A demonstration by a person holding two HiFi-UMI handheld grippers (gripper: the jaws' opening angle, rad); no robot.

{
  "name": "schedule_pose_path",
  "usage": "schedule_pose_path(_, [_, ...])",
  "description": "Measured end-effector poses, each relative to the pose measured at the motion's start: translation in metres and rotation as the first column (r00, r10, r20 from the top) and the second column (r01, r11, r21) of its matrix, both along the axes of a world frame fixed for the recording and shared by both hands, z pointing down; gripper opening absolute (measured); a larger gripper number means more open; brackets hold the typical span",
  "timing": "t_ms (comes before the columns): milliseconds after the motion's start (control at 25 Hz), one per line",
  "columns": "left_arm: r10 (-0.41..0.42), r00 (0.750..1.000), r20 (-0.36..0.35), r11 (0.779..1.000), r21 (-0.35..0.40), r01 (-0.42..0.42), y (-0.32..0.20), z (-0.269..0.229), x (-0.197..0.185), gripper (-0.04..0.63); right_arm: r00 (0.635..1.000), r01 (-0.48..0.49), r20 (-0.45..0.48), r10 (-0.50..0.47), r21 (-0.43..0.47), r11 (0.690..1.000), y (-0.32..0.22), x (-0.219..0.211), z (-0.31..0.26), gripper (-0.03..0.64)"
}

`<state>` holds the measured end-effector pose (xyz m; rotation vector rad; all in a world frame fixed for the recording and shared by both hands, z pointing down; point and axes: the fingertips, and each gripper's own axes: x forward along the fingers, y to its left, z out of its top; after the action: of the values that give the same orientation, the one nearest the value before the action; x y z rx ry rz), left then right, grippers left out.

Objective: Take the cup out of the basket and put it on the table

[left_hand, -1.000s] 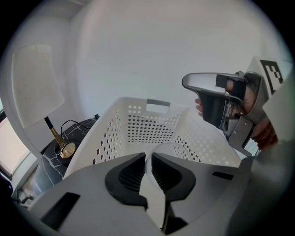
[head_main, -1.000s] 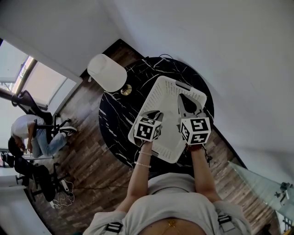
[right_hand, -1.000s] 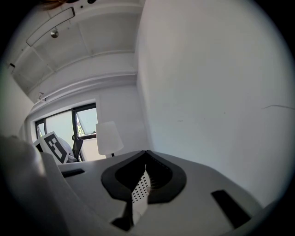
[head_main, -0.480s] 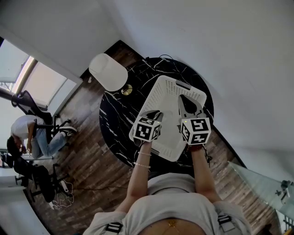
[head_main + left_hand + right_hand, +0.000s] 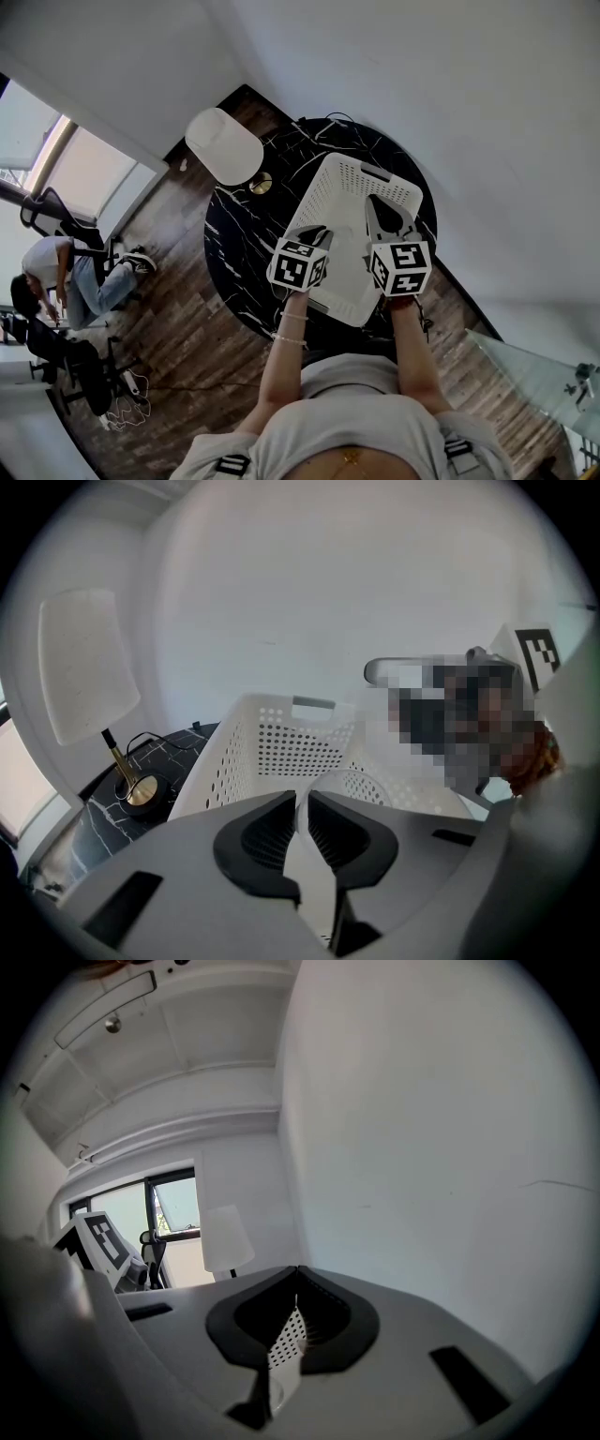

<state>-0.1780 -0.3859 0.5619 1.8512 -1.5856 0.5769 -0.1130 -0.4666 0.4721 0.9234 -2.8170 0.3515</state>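
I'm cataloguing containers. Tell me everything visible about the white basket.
The basket is white plastic, rectangular and open-topped, its walls perforated with rows of small holes, a handle slot in the far end wall. It sits on the round black marbled table. The right gripper is shut on one wall. A clear cup held by the left gripper shows before its inner wall.

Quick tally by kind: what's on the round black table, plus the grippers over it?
basket: 1
cup: 1
lamp: 1
grippers: 2, the left gripper and the right gripper
Total: 5
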Motion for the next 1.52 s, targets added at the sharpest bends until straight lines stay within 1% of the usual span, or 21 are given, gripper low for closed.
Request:
schedule_pose_path(400, [0.019, 1.000, -0.014, 0.999, 0.031, -0.018, 0.013, -0.011, 0.001, 0.049, 1.000, -0.005, -0.013, 0.005, 0.006, 1.000, 0.012, 0.002, 0.001, 0.009])
schedule_pose_path(1040, [0.017, 0.999, -0.037, 0.996, 0.094, -0.014, 0.027, -0.033, -0.003, 0.051, 0.999, -0.008, -0.044, 0.008, 0.001, 1.000, 0.031, 0.000, 0.010, 0.009])
schedule_pose_path(1520, [0.020, 0.997, -0.076, 0.988, 0.151, -0.009, 0.037, -0.052, 0.000, 0.051, 0.998, -0.028, -0.062, 0.028, -0.001, 1.000, 0.041, 0.009, 0.015, 0.009])
